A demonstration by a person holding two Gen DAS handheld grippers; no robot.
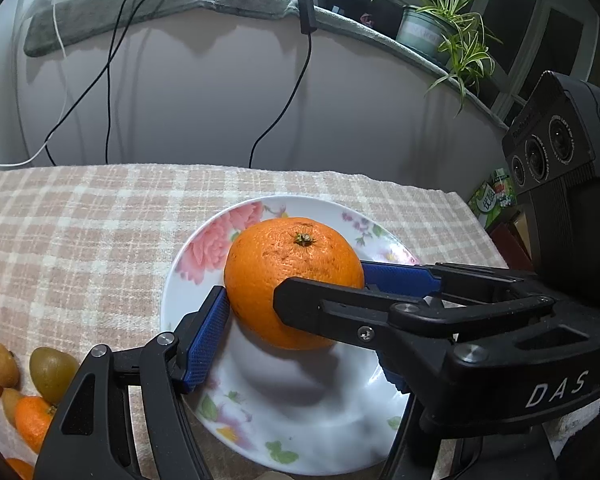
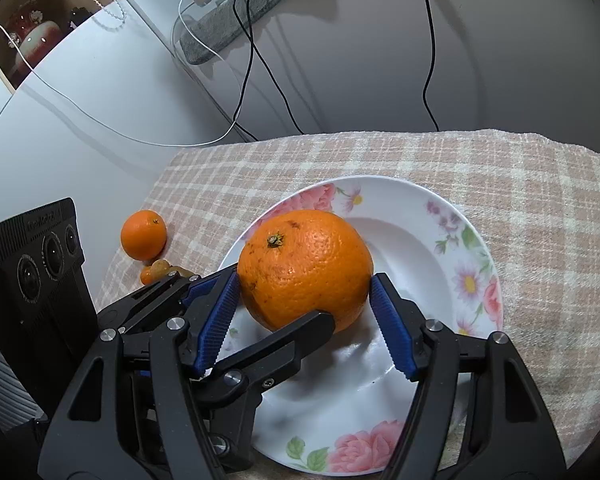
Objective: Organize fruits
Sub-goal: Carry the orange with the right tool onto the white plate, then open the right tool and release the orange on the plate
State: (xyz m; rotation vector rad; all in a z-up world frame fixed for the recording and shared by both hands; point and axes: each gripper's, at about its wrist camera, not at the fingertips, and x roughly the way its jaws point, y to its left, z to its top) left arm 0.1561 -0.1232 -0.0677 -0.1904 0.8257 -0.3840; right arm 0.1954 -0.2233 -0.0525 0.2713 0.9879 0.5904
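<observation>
Centre frame in both views, the big orange [image 2: 306,270] sits on the floral plate [image 2: 456,248], flanked by blue pads of both grippers. The right gripper [image 2: 304,308] brackets it snugly, seemingly to steady or lift it; the left gripper [image 1: 296,296] looks similar, though real squeeze I cannot tell. Skin pitted, stem up, brown flecks

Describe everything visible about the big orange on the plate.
The big orange is round, bright, with pebbled peel, a few brown scuffs and a dried green-brown stem nub tilted up toward the cameras. It sits on the white floral plate, toward its far left part. Both tools bracket it: the right tool has blue ribbed pads at either flank, and the left tool reaches in crosswise. Contact looks likely but firm clamping is unclear.
</observation>
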